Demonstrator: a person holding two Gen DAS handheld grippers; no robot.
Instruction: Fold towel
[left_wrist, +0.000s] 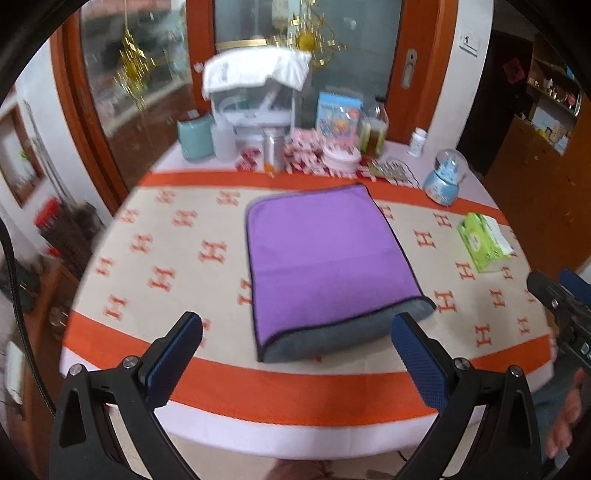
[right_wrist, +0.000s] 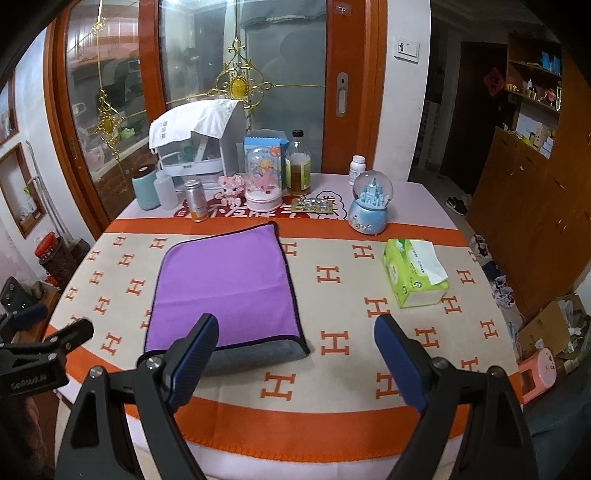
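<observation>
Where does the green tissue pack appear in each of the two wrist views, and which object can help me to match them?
Left wrist view: the green tissue pack lies at the right, beyond the purple towel.
Right wrist view: the pack lies right of centre, right of the towel.
Shared landmark: the blue snow globe, behind the pack in both.

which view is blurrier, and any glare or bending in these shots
Left wrist view: motion blur smears the clutter behind the towel and the snow globe. Right wrist view: sharp, the tissue pack reads crisply, with soft reflections in the glass door. Both views bend the table edge into a fisheye curve.
</observation>
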